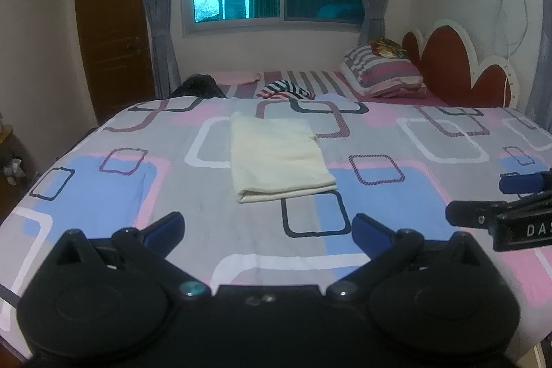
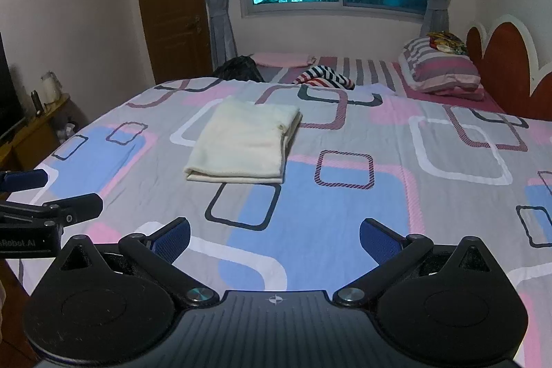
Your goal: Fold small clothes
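Note:
A cream garment (image 1: 276, 157) lies folded into a neat rectangle on the patterned bed sheet (image 1: 138, 195); it also shows in the right wrist view (image 2: 245, 145). My left gripper (image 1: 268, 226) is open and empty, held above the sheet just short of the garment. My right gripper (image 2: 275, 235) is open and empty, also short of the garment and to its right. Each gripper shows at the edge of the other's view: the right gripper (image 1: 483, 199) and the left gripper (image 2: 72, 192).
A striped garment (image 1: 286, 89) and a dark bundle (image 1: 200, 85) lie further back on the bed. A striped pillow (image 1: 383, 71) sits by the red headboard (image 1: 448, 64). A door (image 1: 110, 33) and a window are behind. A side cabinet (image 2: 31, 130) stands left.

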The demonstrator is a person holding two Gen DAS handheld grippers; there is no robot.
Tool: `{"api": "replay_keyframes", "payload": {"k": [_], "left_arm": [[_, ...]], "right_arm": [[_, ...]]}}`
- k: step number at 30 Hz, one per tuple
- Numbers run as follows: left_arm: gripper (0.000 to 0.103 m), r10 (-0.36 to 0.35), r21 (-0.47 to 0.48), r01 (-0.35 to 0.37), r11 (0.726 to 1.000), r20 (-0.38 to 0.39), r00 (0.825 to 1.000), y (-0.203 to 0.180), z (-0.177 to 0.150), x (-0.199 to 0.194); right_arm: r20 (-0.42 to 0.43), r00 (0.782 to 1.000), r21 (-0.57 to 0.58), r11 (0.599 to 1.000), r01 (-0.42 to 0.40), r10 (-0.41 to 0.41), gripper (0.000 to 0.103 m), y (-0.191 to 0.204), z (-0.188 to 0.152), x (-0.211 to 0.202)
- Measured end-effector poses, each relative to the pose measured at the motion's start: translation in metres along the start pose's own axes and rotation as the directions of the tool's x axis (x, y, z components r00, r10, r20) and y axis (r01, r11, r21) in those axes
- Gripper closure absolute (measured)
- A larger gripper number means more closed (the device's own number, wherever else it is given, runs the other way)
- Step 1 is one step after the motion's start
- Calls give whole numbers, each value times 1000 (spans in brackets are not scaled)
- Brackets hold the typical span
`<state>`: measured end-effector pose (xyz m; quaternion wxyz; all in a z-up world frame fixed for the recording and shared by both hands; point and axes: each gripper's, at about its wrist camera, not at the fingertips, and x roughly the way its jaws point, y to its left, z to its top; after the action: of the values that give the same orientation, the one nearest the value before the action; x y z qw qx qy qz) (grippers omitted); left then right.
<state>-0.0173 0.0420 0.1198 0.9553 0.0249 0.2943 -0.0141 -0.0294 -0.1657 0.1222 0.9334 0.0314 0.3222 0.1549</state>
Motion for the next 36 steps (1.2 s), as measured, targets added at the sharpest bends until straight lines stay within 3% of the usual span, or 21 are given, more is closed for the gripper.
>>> {"api": "replay_keyframes", "payload": {"k": [36], "left_arm": [[0,18,6,-18,1000,0,1000,-1,-1,2]], "right_arm": [[-14,1000,4,1000,-13,13,0,-4,3,7]]}}
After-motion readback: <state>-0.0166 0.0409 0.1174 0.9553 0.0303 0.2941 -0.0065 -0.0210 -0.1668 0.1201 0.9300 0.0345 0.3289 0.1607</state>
